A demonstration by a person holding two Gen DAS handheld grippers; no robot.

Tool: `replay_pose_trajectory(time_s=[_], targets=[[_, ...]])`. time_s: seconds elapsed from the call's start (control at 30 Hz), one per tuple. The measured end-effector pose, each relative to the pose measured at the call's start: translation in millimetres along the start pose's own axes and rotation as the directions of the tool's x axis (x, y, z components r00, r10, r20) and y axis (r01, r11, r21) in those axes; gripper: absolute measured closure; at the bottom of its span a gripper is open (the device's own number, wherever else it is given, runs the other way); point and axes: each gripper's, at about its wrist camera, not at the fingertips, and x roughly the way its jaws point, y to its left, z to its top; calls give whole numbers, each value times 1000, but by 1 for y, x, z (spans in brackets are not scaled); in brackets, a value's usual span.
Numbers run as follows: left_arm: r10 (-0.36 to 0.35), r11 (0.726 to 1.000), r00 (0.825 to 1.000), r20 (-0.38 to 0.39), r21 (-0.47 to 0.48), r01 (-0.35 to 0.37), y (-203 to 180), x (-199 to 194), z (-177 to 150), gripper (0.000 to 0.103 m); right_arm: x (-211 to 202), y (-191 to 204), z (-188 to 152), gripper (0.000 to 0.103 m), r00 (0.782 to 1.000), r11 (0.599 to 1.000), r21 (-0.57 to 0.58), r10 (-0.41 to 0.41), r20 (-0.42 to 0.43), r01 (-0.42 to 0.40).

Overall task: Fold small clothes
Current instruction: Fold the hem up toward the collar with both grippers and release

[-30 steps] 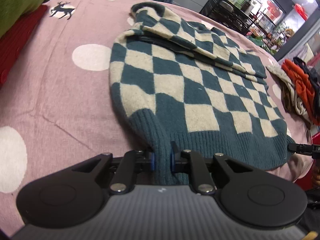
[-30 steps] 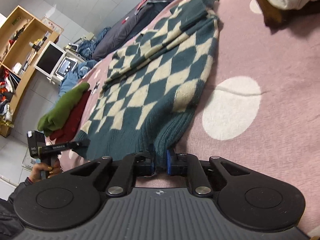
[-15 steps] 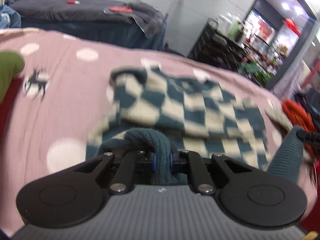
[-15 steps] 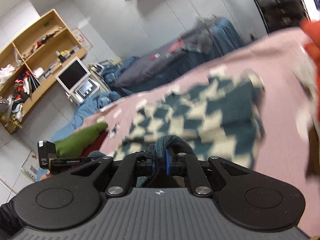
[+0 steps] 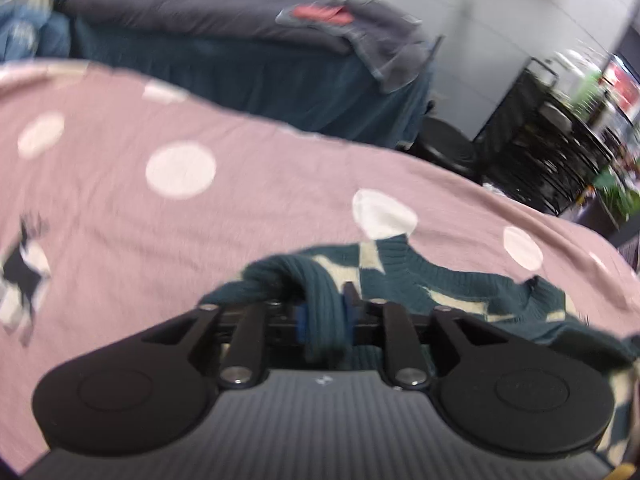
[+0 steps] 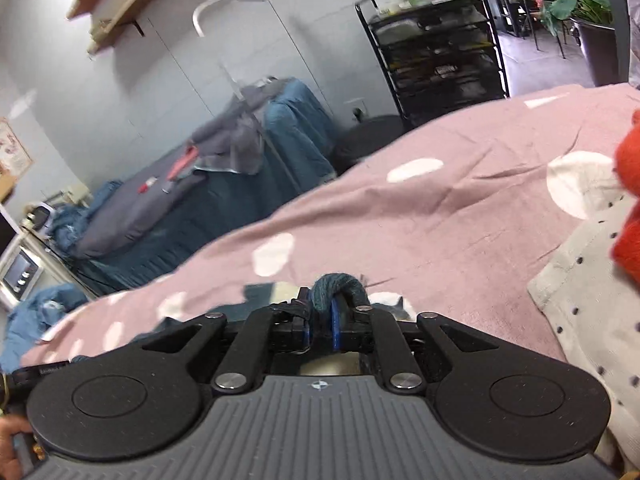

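Observation:
The teal and cream checked sweater [image 5: 448,284] lies on the pink spotted bedspread [image 5: 240,208]. My left gripper [image 5: 323,316] is shut on its ribbed teal hem, which bunches up between the fingers, carried over the sweater's far part near the collar. My right gripper [image 6: 322,314] is shut on the other corner of the sweater's hem [image 6: 336,284], a teal fold looping over the fingers. Most of the sweater is hidden below both grippers.
A cream dotted garment [image 6: 592,280] and an orange one [image 6: 632,200] lie at the right of the pink bedspread [image 6: 440,216]. Beyond the bed's far edge are a dark blue bed [image 5: 248,36] and a black wire rack [image 6: 436,52].
Both grippers lifted the sweater's hem and carried it forward over the body toward the collar. The views tilted up from the bed to the room.

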Motion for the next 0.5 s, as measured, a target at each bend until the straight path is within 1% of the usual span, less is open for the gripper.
replay_pose_trajectory(time_s=[0.03, 0.07, 0.1, 0.13, 0.17, 0.2, 0.23, 0.27, 0.3, 0.33, 0.4, 0.47, 0.5], targets=[[-14, 1000, 1000, -7, -21, 14, 3, 2, -1, 48, -1, -1, -2, 45, 1000, 999, -15, -29, 12, 29], [-22, 999, 1000, 4, -28, 22, 6, 0, -1, 29, -4, -2, -4, 32, 998, 998, -31, -44, 40, 46], [-5, 1000, 999, 33, -25, 6, 7, -5, -2, 20, -8, -2, -4, 3, 996, 997, -49, -57, 74, 60], [42, 999, 997, 72, -20, -40, 8, -11, -1, 1, -13, -2, -5, 0, 991, 994, -67, -78, 112, 86], [107, 994, 987, 119, -14, -106, 9, -19, 0, 0, -19, -2, -5, 0, 983, 990, -88, -99, 157, 113], [162, 986, 973, 164, -2, -164, 10, -25, 1, 0, -26, -2, -6, 0, 975, 985, -111, -111, 195, 134], [196, 979, 961, 194, 16, -203, 10, -31, 2, 0, -30, -2, -6, 0, 969, 981, -131, -115, 219, 146], [209, 975, 956, 206, 30, -220, 10, -37, 3, 0, -34, -1, -6, 0, 966, 978, -148, -109, 233, 146], [203, 975, 957, 207, 45, -217, 10, -41, 0, 0, -36, 0, -7, 0, 967, 977, -165, -95, 238, 137], [180, 978, 963, 202, 70, -198, 8, -44, -3, 0, -38, 3, -10, 0, 969, 975, -187, -76, 235, 121], [136, 975, 970, 203, 144, -167, -3, -51, -18, 0, -45, 11, -20, 0, 973, 964, -249, -35, 229, 94], [117, 955, 970, 214, 242, -169, -20, -57, -41, 0, -54, 24, -37, 0, 975, 934, -351, 18, 221, 62], [122, 938, 969, 213, 295, -183, -29, -56, -52, 0, -57, 31, -48, 0, 976, 907, -417, 42, 213, 52]])
